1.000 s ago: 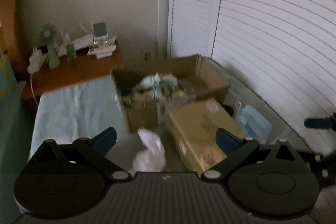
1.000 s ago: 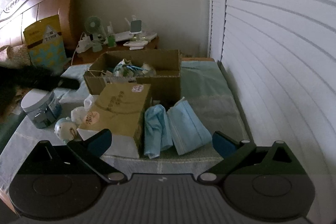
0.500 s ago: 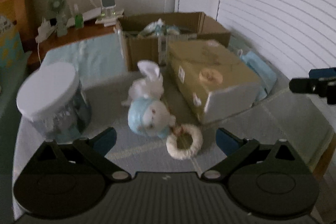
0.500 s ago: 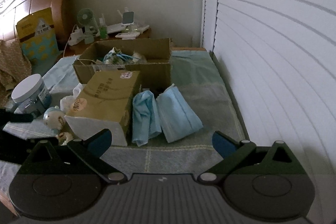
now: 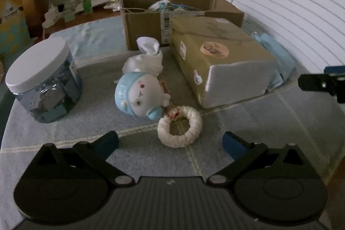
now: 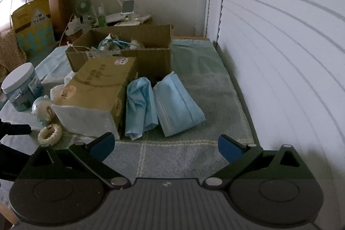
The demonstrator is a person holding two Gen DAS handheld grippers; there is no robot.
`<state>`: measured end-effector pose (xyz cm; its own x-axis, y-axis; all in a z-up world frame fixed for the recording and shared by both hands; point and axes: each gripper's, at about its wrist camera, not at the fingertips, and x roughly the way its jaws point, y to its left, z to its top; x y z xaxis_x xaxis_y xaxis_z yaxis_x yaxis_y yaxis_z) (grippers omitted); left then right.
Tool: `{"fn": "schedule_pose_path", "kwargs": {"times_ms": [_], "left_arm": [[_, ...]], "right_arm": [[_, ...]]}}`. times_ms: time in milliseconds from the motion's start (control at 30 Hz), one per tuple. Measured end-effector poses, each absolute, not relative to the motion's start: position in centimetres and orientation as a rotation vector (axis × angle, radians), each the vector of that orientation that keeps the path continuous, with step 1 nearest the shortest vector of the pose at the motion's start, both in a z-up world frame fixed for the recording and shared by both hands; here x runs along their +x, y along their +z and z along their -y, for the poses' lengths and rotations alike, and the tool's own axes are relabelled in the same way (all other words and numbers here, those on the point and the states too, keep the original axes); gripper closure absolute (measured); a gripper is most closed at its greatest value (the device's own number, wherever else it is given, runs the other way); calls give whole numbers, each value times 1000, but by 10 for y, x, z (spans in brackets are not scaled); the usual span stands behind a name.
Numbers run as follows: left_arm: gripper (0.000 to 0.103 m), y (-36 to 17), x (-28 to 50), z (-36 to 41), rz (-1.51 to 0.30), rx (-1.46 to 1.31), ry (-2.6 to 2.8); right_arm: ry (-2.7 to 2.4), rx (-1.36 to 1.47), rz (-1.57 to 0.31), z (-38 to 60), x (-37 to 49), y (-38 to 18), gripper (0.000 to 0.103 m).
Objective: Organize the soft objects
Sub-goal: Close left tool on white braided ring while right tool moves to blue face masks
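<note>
The left gripper (image 5: pixel 170 143) is wide open and holds nothing. Right in front of it, between its fingers, lies a fluffy white ring (image 5: pixel 180 126). Just past the ring lies a little blue toy (image 5: pixel 140 97). The right gripper (image 6: pixel 165 147) is wide open too. Just ahead of it lie two blue masks (image 6: pixel 163 105), beside a tan box (image 6: pixel 97 89).

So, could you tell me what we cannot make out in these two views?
- Open cardboard box contents: near wall hides most, both views.
- White cloth bundle: the doll covers its front, left view.
- Tan box print: too dim to read, right view.
- Right gripper: cut off by the edge, left view.
</note>
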<state>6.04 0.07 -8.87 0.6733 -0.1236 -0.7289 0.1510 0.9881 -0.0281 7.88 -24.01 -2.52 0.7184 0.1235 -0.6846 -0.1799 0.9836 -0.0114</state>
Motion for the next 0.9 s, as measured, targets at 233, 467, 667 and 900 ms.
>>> {"fn": "schedule_pose_path", "kwargs": {"times_ms": [233,467,667,900], "left_arm": [[31,-83,55,3,-791,28,-153],[64,-80,51,4,-772,32,-164],[66,-78,48,-6,-782,53,-169],[66,-78,45,-16,-797,55,-169]], "right_arm": [[171,-78,-761,241,81,-30,0],[179,-90,-747,238,82,-33,0],[164,-114,-715,238,84,-33,5],[76,-199,-724,240,94,-47,11]]}}
